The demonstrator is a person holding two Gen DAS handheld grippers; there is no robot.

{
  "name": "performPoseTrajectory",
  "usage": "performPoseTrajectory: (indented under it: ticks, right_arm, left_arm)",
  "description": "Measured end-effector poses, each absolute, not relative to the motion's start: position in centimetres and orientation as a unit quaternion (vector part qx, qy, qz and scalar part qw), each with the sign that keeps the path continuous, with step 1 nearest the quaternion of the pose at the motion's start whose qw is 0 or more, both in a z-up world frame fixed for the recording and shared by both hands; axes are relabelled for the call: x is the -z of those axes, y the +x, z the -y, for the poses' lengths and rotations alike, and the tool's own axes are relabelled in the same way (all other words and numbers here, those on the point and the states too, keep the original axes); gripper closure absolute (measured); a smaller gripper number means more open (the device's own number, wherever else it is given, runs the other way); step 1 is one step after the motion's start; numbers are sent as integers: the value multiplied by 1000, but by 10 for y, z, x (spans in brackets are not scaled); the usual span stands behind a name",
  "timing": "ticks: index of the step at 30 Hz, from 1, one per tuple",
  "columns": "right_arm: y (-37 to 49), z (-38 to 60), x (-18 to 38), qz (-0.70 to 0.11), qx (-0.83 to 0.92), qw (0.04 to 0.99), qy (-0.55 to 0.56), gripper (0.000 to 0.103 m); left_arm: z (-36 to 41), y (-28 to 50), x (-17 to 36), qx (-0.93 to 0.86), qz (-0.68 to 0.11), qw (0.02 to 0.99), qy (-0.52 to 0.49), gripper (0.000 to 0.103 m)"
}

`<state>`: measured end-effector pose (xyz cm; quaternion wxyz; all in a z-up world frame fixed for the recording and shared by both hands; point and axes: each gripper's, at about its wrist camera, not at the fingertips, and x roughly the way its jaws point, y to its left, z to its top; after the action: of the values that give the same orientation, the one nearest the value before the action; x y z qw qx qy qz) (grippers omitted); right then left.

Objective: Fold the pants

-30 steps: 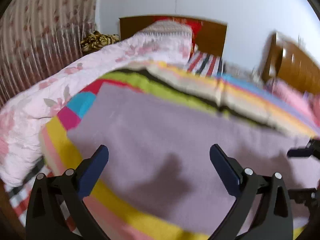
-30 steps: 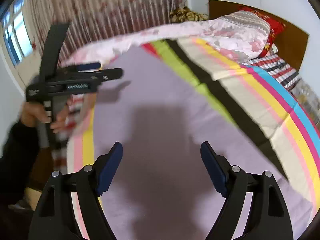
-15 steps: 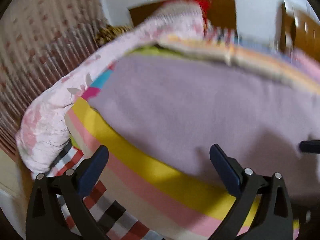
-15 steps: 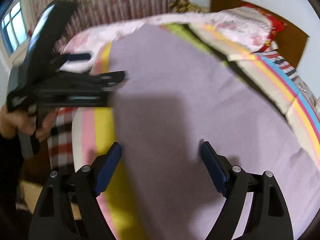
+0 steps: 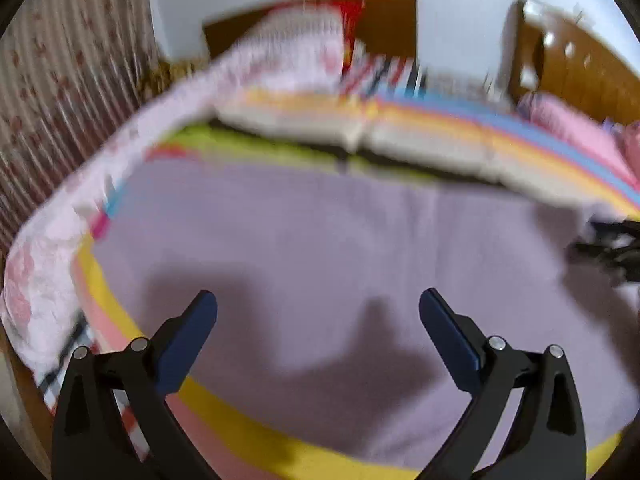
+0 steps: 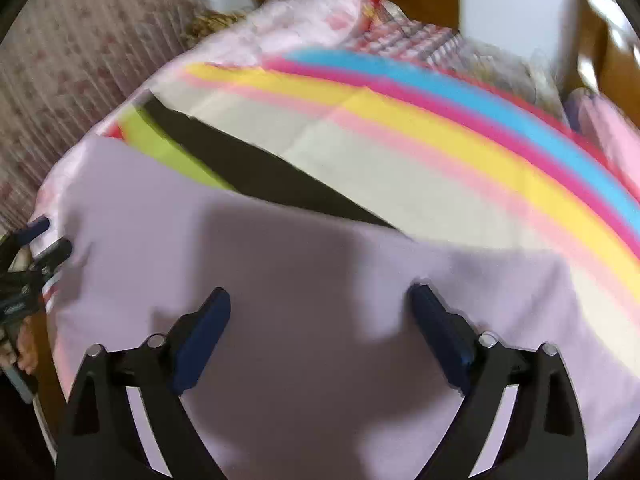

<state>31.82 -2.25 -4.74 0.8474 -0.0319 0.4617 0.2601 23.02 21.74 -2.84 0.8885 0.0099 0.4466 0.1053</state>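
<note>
The lilac pants [image 5: 320, 248] lie spread flat on a striped bed sheet; they also fill the lower half of the right wrist view [image 6: 304, 272]. My left gripper [image 5: 318, 306] is open and empty, hovering above the pants near their front edge. My right gripper [image 6: 319, 300] is open and empty over the pants. The right gripper shows as a dark blur at the right edge of the left wrist view [image 5: 608, 244]. The left gripper shows at the left edge of the right wrist view [image 6: 28, 264]. Both views are motion-blurred.
The striped sheet [image 6: 440, 140] has yellow, pink, blue and black bands. A pink floral quilt [image 5: 52, 264] is bunched along the left side. A wooden headboard [image 5: 384, 16] and cabinet [image 5: 576, 68] stand at the back. A curtain [image 5: 48, 92] hangs on the left.
Both grippers have swung over the pants, and both views have turned. The left gripper's view now looks farther across the bed. Both grippers stay open and empty.
</note>
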Motion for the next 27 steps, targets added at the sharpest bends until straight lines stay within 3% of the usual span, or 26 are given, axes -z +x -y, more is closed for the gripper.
performPoseTrajectory:
  ticks: [3,7,13,17,20,22,27]
  right_arm:
    - [303,44,34,-477,-206,851,-75,11]
    - [246,106,-16,-407,-204,889,-44,10]
    - [180,211,-28,-408,-109,906,17,9]
    - [145,260,-16,-418,-77,904,36,9]
    - [136,290,19,-470,-78,878,49,8]
    - [135,288,28,-457,-83,885,23,9]
    - [94,274,9,-425,-52,904,18,9]
  left_arm:
    - [-229,233,43,-123,-461,878,-37,1]
    - [-220,214,20,-141,-417,897,-31,2]
    - [-128,183,-11,18,-354,935,0,2]
    - [-62,183,15,79,-382,918,70,2]
    - [-42,194,49,63,-425,897,106,1]
    - [-56,198,53,74,-431,898,46,1]
    - [-60,193,56,75,-427,900,51,1]
